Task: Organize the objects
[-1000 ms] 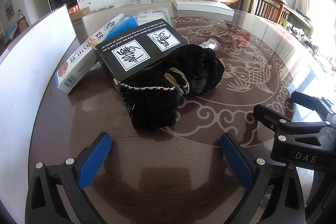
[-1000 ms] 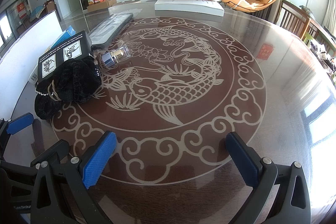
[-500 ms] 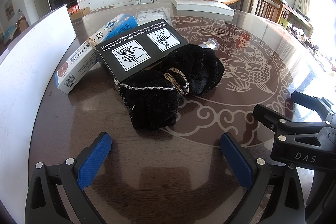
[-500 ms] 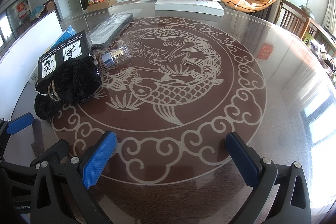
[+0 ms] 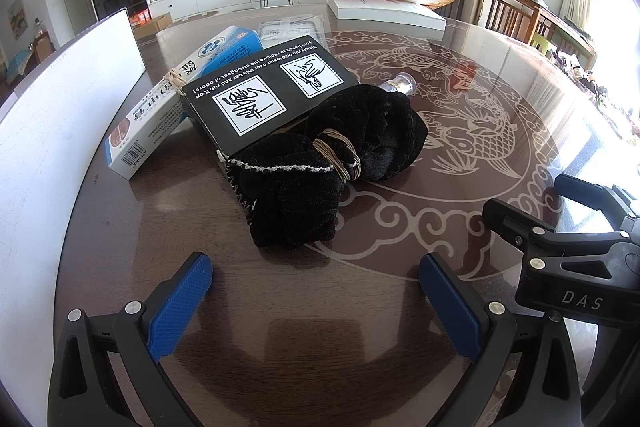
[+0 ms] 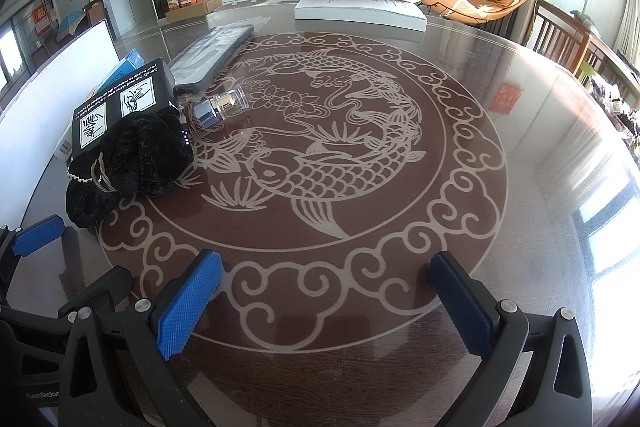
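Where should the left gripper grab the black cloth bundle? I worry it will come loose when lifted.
Probably at the waist, where the tan cord cinches the black cloth bundle to its thinnest. The open left gripper faces it, so it could go straight forward, a finger on each side of the tie.

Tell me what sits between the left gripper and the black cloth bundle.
Nothing visible does. The left gripper is open, and only bare table lies between its fingers and the black cloth bundle. The black box and blue-and-white box lie behind the bundle, not in front.
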